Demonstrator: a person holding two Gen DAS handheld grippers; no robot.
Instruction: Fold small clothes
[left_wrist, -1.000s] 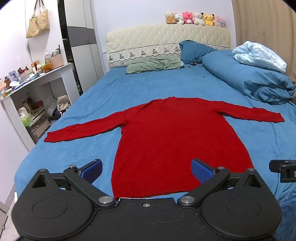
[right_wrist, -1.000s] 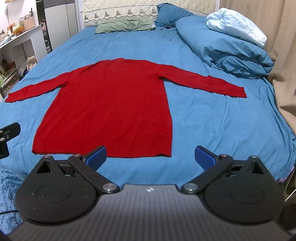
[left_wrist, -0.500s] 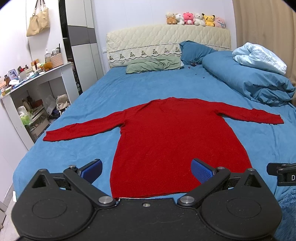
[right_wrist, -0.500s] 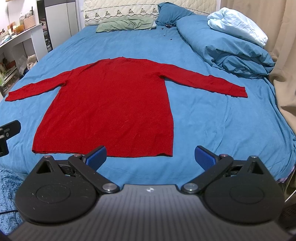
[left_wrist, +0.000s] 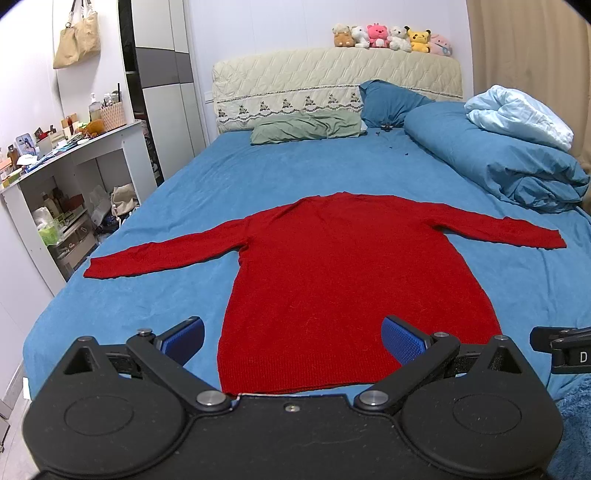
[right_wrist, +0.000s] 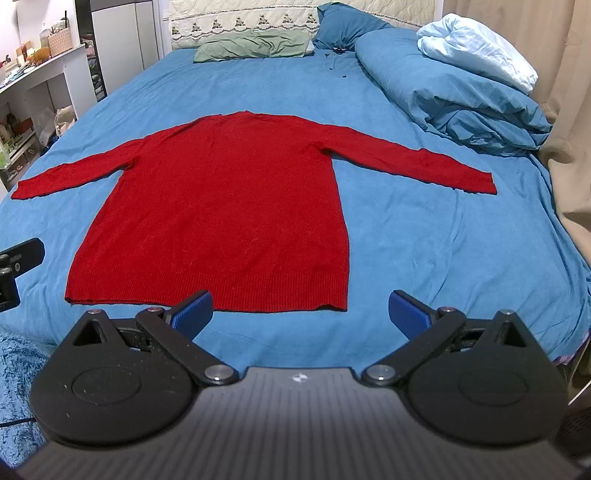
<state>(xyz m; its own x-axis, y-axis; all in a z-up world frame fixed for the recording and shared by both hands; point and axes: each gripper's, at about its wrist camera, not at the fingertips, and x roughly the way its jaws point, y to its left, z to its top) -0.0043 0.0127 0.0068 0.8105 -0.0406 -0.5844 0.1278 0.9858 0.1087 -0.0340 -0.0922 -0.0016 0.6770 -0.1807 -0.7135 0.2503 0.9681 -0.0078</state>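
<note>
Your red knit sweater (left_wrist: 343, 266) lies flat across the middle of the bed (left_wrist: 207, 184), hem toward the foot edge nearest you, neckline toward the headboard (left_wrist: 332, 74), and both sleeves stretched out toward the side edges. The ribbed hem runs straight and close to the foot edge.

Your left gripper (left_wrist: 293, 338) hovers over the hem, jaws spread wide and holding nothing; seen from its own camera the blue pads (left_wrist: 404, 339) frame the lower left part of the sweater body. Your right gripper (right_wrist: 301, 310) is likewise spread wide and empty, hanging above the hem's right half, with its left pad over the ribbing and its right pad over bare blue sheet.

At the head of the bed a green pillow (left_wrist: 306, 127) and a dark blue pillow (left_wrist: 391, 101) sit against the headboard, with a row of plush toys (left_wrist: 391, 37) on top of it. A rolled blue duvet (left_wrist: 495, 158) with a pale blue blanket (left_wrist: 517, 118) on it runs along the right side edge. A white shelf unit (left_wrist: 74, 173) crowded with small items stands beside the left edge, and a tote bag (left_wrist: 75, 40) hangs on the wall above it.
</note>
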